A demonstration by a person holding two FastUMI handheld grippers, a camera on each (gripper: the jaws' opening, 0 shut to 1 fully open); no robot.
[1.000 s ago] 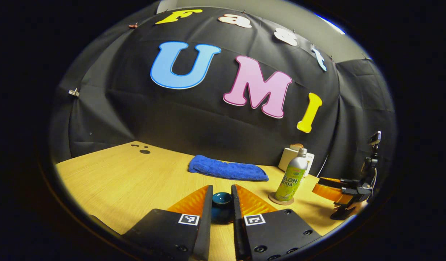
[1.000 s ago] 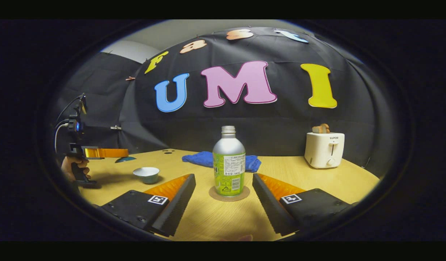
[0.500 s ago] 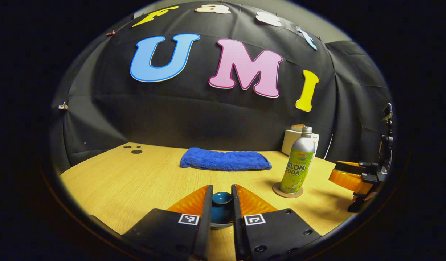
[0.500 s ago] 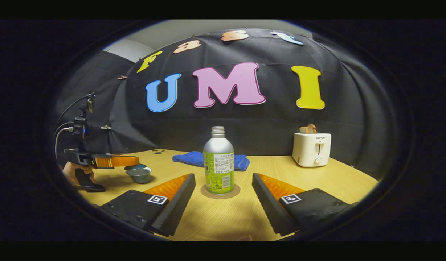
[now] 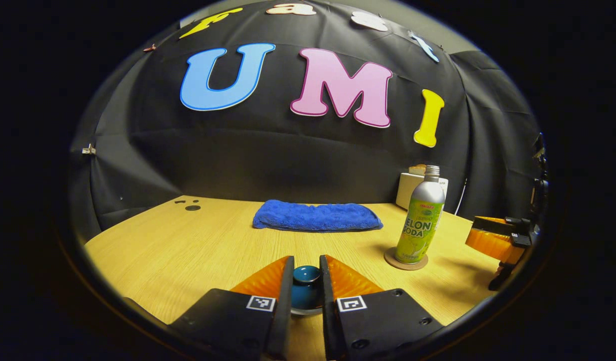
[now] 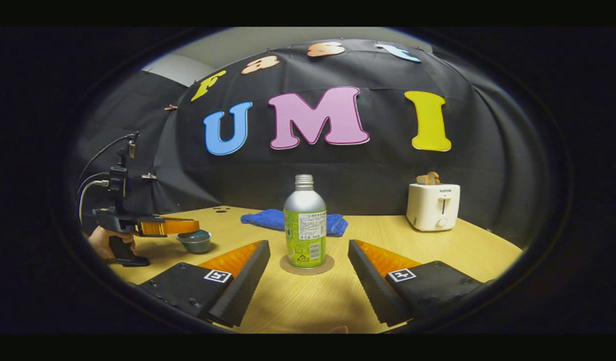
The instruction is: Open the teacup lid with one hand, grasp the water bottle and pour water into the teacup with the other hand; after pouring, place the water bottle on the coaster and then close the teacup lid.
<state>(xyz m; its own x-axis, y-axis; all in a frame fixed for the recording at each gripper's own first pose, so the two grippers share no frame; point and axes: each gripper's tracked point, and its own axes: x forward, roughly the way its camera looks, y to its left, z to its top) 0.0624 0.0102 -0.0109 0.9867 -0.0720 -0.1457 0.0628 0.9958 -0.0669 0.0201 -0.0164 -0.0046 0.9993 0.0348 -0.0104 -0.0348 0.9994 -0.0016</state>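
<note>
Teacup's dark-blue glazed lid point(image 5: 306, 281) pinched by its knob in left gripper point(image 5: 306, 288), hovering right over small celadon teacup point(image 6: 196, 243); straight down to seat it; right gripper point(image 6: 308, 268) wide

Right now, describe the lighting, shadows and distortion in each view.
Left gripper view: strong fisheye bend, the table edge curves; warm overhead light; the bottle throws a soft shadow to its right; the lid knob carries a small glint. Right gripper view: milder bend, dimmer at the rim; the bottle's metal shoulder shines; shadow pools under the left gripper.
</note>
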